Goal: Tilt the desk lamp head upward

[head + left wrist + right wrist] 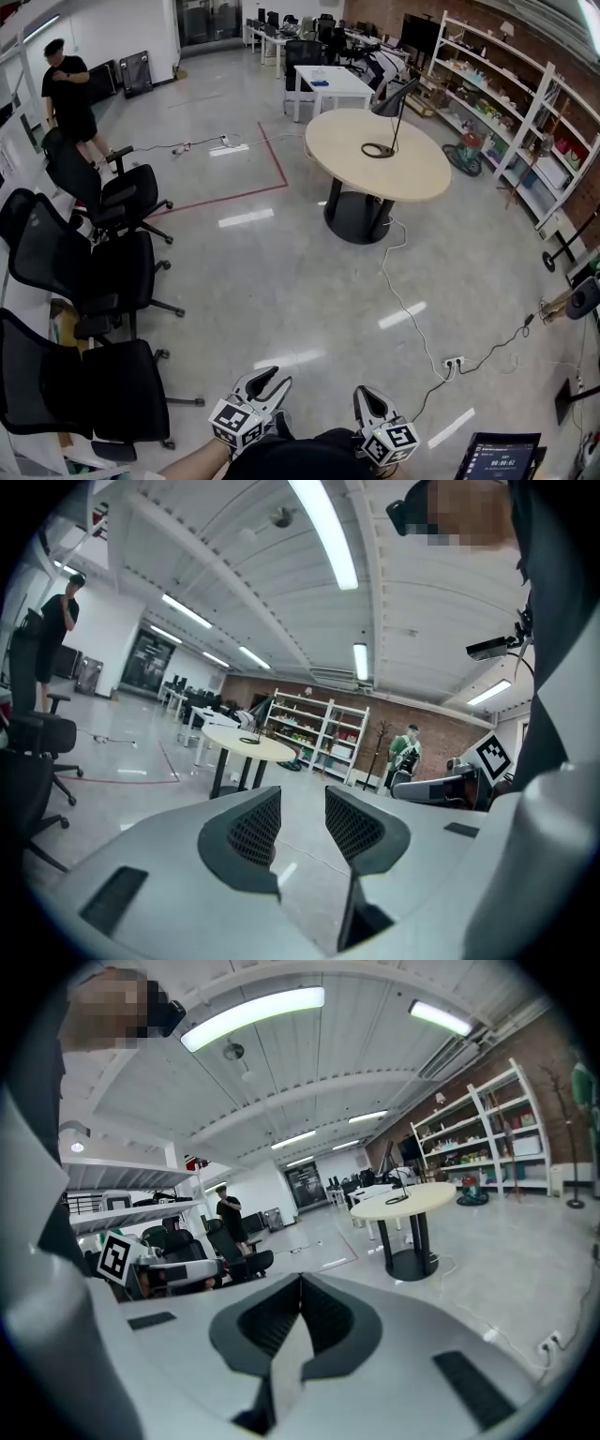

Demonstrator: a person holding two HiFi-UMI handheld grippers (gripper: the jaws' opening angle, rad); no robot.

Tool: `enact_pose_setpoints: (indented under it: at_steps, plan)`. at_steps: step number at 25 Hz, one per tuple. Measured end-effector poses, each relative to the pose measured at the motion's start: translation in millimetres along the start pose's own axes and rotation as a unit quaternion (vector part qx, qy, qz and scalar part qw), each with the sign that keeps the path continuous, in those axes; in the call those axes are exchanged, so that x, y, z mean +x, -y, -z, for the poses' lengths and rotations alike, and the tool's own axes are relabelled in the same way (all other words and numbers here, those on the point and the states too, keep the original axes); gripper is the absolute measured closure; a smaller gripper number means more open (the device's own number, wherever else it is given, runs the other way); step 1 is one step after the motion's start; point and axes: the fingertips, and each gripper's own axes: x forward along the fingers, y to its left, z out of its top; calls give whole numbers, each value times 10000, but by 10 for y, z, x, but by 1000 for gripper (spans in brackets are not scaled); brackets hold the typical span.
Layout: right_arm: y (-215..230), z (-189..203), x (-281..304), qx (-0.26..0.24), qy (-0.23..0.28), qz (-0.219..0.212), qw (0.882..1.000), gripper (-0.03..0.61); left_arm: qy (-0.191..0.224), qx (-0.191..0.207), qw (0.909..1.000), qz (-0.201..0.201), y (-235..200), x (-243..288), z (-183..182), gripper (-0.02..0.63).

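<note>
Two grippers sit at the bottom edge of the head view, held low over a grey floor. The left gripper has its jaws a little apart and the right gripper has its jaws together, and neither holds anything. The lamp stands well away from both, on the round table in the upper middle of that view. Its ring base lies flat on the top, its thin stem is nearly upright, and its dark head slants down to the left. A power strip lies on the floor between the table and the right gripper. Black chairs line the left side, a person in black stands beyond them, and shelves fill the right wall. The left gripper view shows a narrow gap between its two ribbed pads with only floor behind (nothing is between them). The table and lamp are small and far off there, up and left of the jaws. The right gripper view shows its pads meeting in a closed line, empty, with the table and lamp far off at the upper right.
</note>
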Motion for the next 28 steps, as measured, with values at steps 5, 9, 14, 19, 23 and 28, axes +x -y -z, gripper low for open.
enact_pose_setpoints:
  at_steps: [5,9,14,19,23,28]
  plan:
    - [126,-102,364,20,-102,65,9999,575,-2,-180,9998,-16,-301,230,-48,459]
    - [262,-150,790,78,-167,-83,9998,575,-48,-274,9996,-8,-455,500,-39,459]
    - [472,-421,1520,127,-90,-455,9988,575,-108,-181,9991,-358,-910,845,-212,459]
    - [908,-982,2037,143,111,-650,9977,575,-81,-70,9981,-610,-1245,1411,-650,459]
    - [1346,-1285,2383,208,178,-621,9977,575,53,53,9981,-607,-1370,2001,-971,459]
    - [1648,-1528,2703,237,179,-654,9974,575,51,128,9985,-522,-1448,2492,-1195,459]
